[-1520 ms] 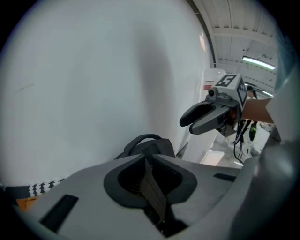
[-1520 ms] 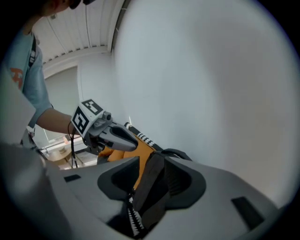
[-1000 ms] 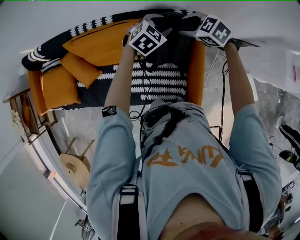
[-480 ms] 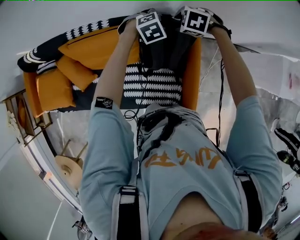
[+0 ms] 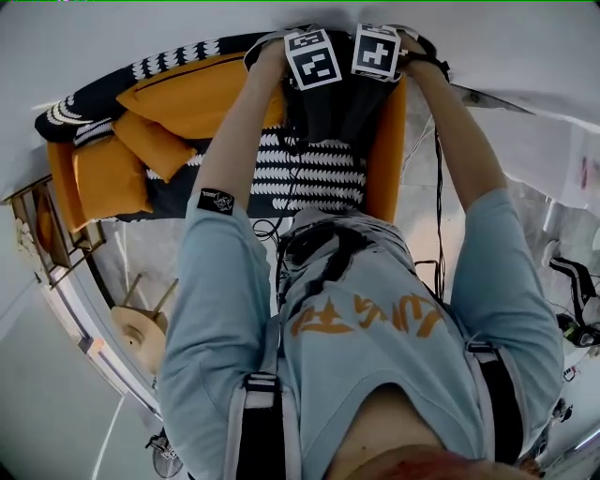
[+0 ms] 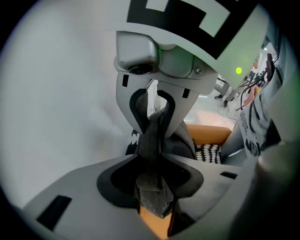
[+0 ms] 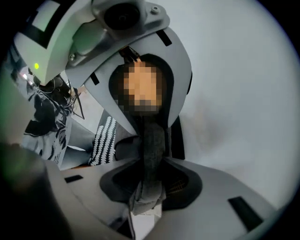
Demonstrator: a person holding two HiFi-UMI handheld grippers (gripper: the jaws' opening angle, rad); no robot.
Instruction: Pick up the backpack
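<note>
Check the jaws in the two gripper views, as the head view does not show them.

**Left gripper view.** Your left gripper (image 6: 154, 199) has its jaws closing on a grey strap (image 6: 153, 140) of the backpack (image 6: 183, 143). The folded fabric fills the gap and both pads bear on it. The strap runs up from these jaws to the other gripper, which faces them close by. Only this view shows orange sofa (image 6: 213, 133) fabric directly below the jaw tips.

**Right gripper view.** Your right gripper (image 7: 147, 197) also has its jaws closing, and the same grey strap is clamped between them, bunched at the tips. Only this view shows the printed sheet (image 7: 58, 140) at the left edge, next to a strip of the black-and-white blanket (image 7: 105, 140).

**Head view.** This view alone shows where the backpack is. The dark bag stands at the right end of the sofa seat, on the blanket and just beside the orange armrest (image 5: 392, 141). Your two marker cubes sit side by side over its top, close to the white wall (image 5: 141, 28). Both your arms are stretched out towards them. An orange cushion (image 5: 112, 173) lies at the sofa's far left end, well apart from the backpack.
</note>
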